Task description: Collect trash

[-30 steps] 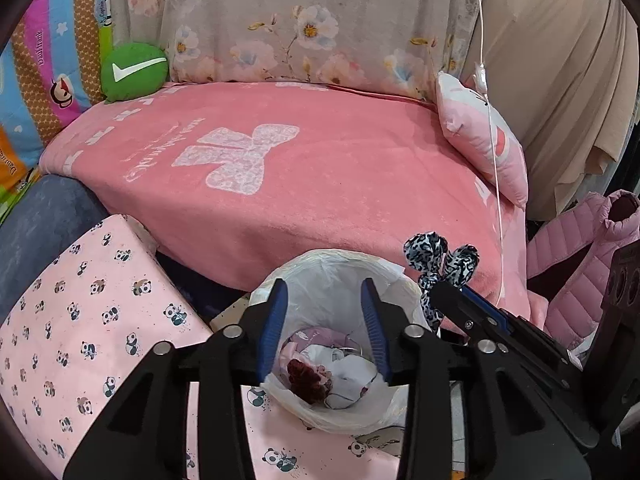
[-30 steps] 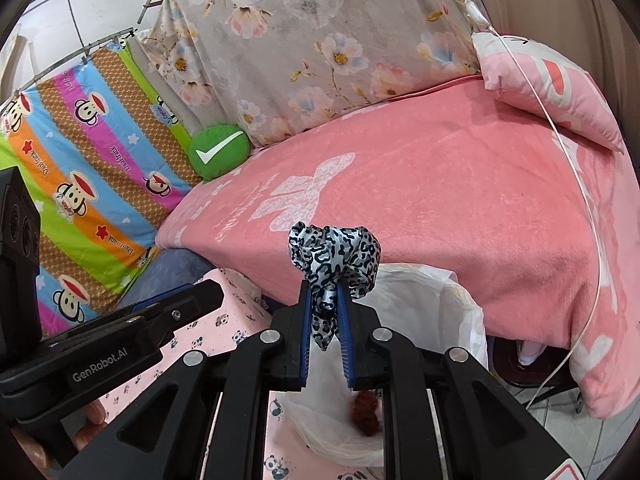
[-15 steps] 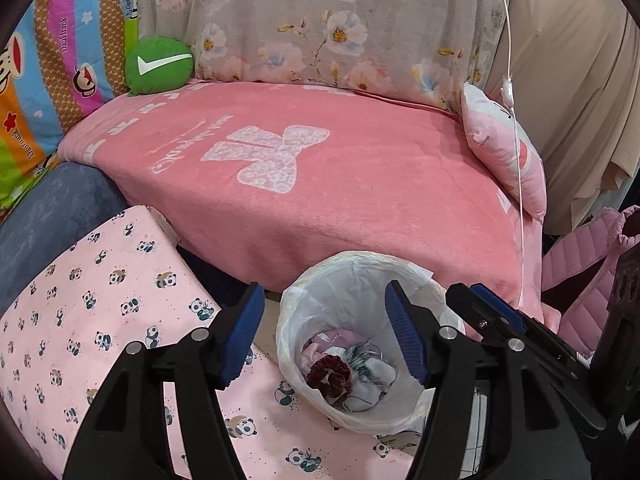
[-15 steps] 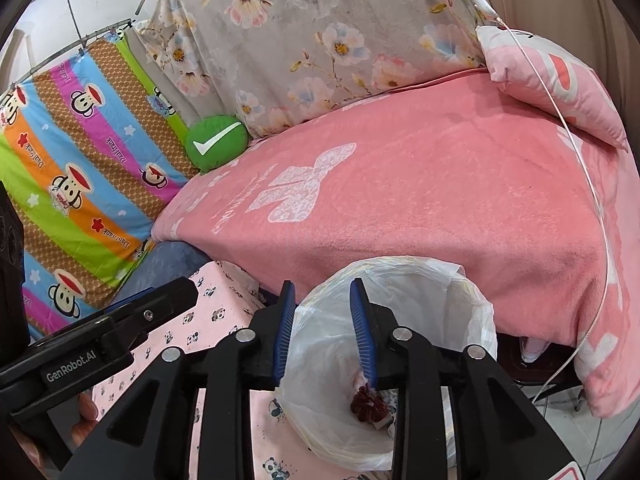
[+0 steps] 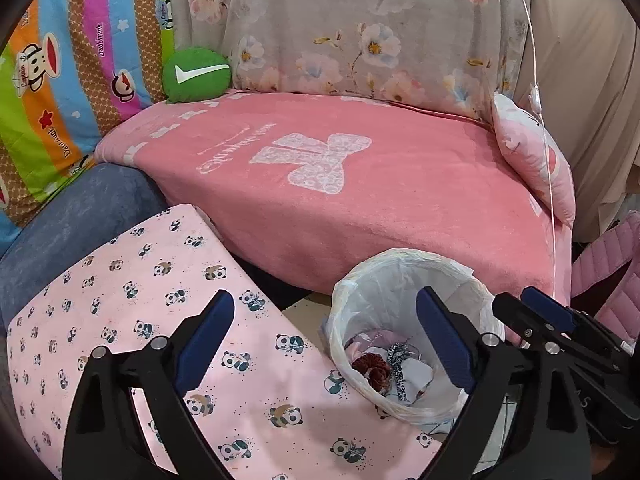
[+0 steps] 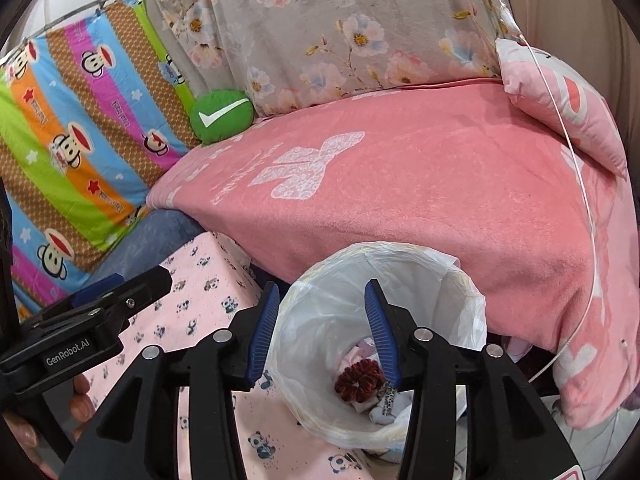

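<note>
A small bin lined with a white plastic bag (image 5: 404,280) stands on the floor by the bed; it also shows in the right wrist view (image 6: 400,264). Inside lie a dark red scrunchie (image 5: 370,368), a leopard-print scrunchie (image 5: 398,364) and pale crumpled scraps. The red scrunchie (image 6: 358,376) and the leopard one (image 6: 387,397) show in the right wrist view too. My left gripper (image 5: 326,344) is wide open and empty, above and left of the bin. My right gripper (image 6: 322,328) is open and empty over the bin's mouth.
A pink blanket (image 5: 360,184) covers the bed behind the bin. A pink panda-print cloth (image 5: 160,304) lies at the left. A green round cushion (image 5: 196,74) and a pink pillow (image 5: 532,160) rest on the bed. A thin white cord (image 5: 548,160) hangs at the right.
My right gripper opened and the leopard-print scrunchie dropped into the bin. My left gripper opened wider and drew back to the left of the bin.
</note>
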